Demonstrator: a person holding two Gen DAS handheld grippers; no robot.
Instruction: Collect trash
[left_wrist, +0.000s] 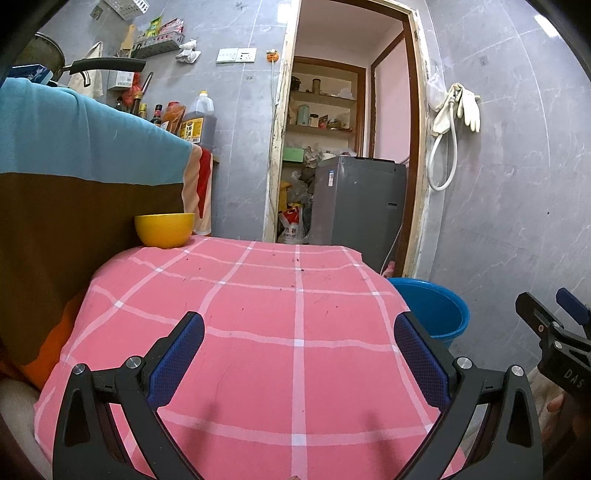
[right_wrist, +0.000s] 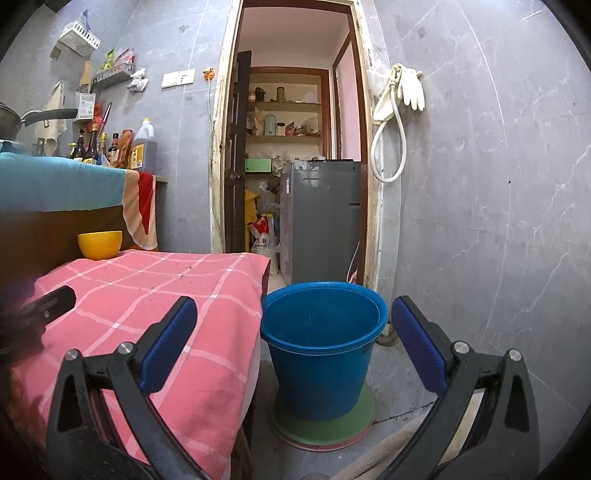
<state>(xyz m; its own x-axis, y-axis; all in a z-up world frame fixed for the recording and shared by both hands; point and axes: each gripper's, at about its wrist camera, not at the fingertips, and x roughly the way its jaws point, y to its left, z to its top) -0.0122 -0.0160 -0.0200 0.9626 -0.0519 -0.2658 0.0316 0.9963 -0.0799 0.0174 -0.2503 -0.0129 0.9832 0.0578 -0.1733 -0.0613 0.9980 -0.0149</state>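
A pink checked cloth (left_wrist: 258, 314) covers a small table (right_wrist: 159, 295), with tiny dark crumbs scattered near its far edge. My left gripper (left_wrist: 299, 325) hovers open over the cloth with nothing between its fingers. A blue plastic bucket (right_wrist: 321, 350) stands on the floor just right of the table; its inside looks bare. My right gripper (right_wrist: 293, 314) is open in front of the bucket, holding nothing. The bucket (left_wrist: 432, 310) and the right gripper's fingers (left_wrist: 546, 328) also show at the right edge of the left wrist view.
A yellow bowl (left_wrist: 164, 229) sits at the table's far left corner, against a cloth-draped counter (left_wrist: 74, 133) with bottles. The bucket rests on a green round mat (right_wrist: 325, 424). Behind is a doorway with a grey appliance (right_wrist: 321, 218) and shelves; a grey tiled wall stands right.
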